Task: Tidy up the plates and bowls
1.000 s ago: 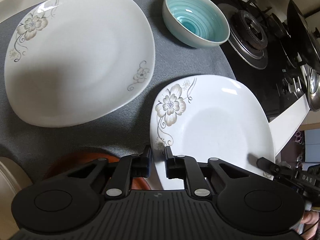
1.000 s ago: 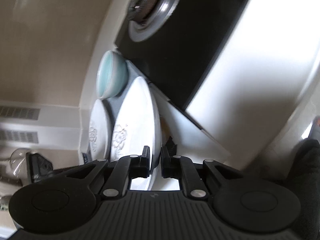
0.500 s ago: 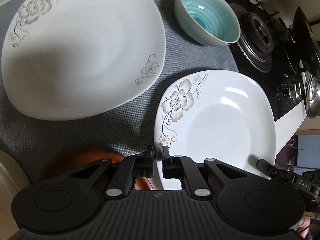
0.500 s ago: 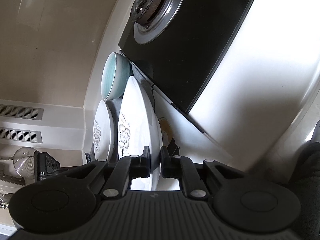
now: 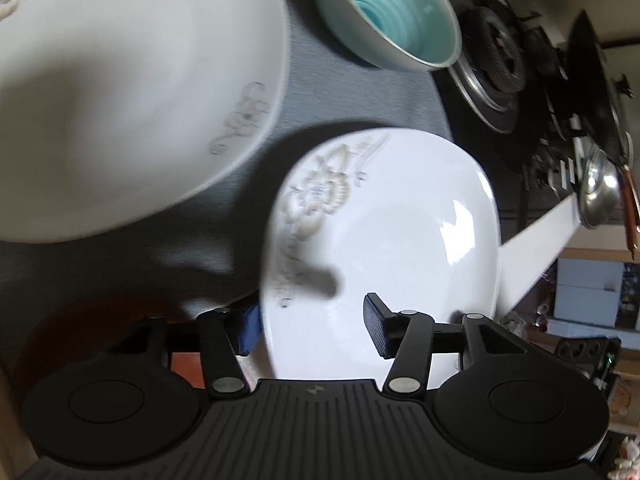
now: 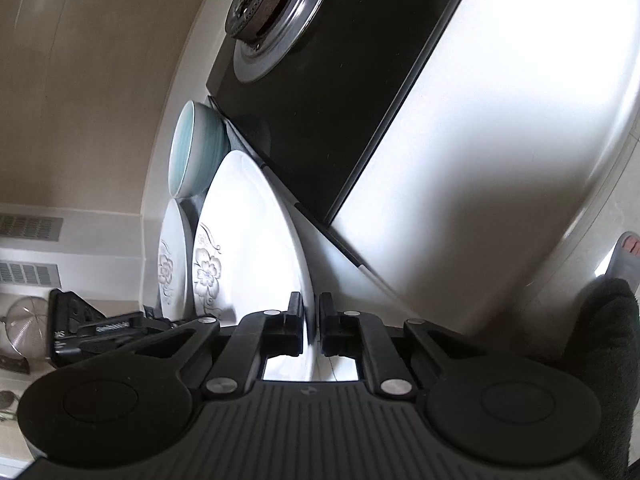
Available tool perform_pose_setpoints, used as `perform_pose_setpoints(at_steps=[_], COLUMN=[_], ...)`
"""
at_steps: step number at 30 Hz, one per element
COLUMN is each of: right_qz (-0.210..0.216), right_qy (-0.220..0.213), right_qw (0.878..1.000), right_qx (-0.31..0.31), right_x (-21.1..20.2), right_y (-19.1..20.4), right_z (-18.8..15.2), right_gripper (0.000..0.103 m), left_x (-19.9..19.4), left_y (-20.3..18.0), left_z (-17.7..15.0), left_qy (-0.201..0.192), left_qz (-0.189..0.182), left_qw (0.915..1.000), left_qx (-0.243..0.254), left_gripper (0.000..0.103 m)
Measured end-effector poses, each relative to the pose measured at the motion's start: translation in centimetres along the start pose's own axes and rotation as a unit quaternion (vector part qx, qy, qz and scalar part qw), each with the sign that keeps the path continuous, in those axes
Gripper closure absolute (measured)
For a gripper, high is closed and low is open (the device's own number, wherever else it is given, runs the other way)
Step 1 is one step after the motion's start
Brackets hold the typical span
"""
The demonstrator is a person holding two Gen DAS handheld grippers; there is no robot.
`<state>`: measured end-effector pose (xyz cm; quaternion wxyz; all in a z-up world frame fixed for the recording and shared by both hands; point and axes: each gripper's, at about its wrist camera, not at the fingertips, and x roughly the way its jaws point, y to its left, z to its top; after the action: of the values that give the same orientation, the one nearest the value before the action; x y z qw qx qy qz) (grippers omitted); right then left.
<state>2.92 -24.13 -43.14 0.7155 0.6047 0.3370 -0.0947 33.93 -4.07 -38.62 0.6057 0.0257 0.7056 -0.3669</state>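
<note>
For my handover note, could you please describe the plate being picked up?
On the grey mat beside the gas hob lie two white floral plates and a turquoise bowl. It is the smaller plate, nearest the hob, its edge clamped in the right gripper.

Both grippers are matte black: the left gripper [image 5: 314, 326] has blue ribbed pads [image 5: 249, 330], silver pivot screws behind the fingers, round discs flanking a ridged body.

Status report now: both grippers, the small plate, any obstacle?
Left gripper open. Right gripper shut on small plate rim. Large plate and blue bowl close by on grey mat.
</note>
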Motion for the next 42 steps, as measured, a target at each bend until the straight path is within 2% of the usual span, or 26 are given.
perform_pose_setpoints(at_steps=[1,2,3,5,12,16,25,34,42], right_qz=[0.000,-0.001,-0.004,-0.007,0.008,0.016,0.025,0.044,0.052], right_qy=[0.001,0.001,0.001,0.004,0.004,0.000,0.000,0.001,0.036], right_qw=[1.000,1.000,1.000,1.000,0.999,0.999,0.999,0.997,0.994], right_qx=[-0.002,-0.005,-0.012,-0.023,-0.033,-0.030,-0.043,-0.068,-0.093], right_x=[0.1,0.2,0.3,0.4,-0.1,-0.7,-1.0,-1.6,1.6], right_y=[0.0,0.1,0.2,0.5,0.9,0.9,2.5,6.5,10.1], right_z=[-0.1,-0.1,-0.1,-0.2,0.0,0.2,0.0,0.3,0.4], right_gripper=[0.094,0.094,0.094,0.094,0.094,0.094,0.092,0.088,0.088], left_x=[-0.1,-0.2,-0.3,-0.7,-1.7,-2.5,-4.2,-7.9,-11.4], left_y=[-0.2,-0.2,-0.3,0.2,0.2,0.5,0.6,1.5,4.1], left_z=[-0.2,-0.4,-0.5,-0.7,-0.5,-0.6,-1.0,-1.9,-2.9], left_qy=[-0.007,-0.013,-0.019,-0.031,-0.041,-0.043,-0.057,-0.089,-0.120], left_qz=[0.005,0.014,0.030,0.050,0.041,0.024,0.021,0.013,0.036], left_qw=[1.0000,0.9998,0.9993,0.9982,0.9983,0.9987,0.9982,0.9960,0.9918], left_qx=[0.004,0.005,0.010,0.007,0.009,0.011,0.007,-0.003,-0.025], left_gripper=[0.048,0.056,0.069,0.081,0.082,0.084,0.084,0.084,0.084])
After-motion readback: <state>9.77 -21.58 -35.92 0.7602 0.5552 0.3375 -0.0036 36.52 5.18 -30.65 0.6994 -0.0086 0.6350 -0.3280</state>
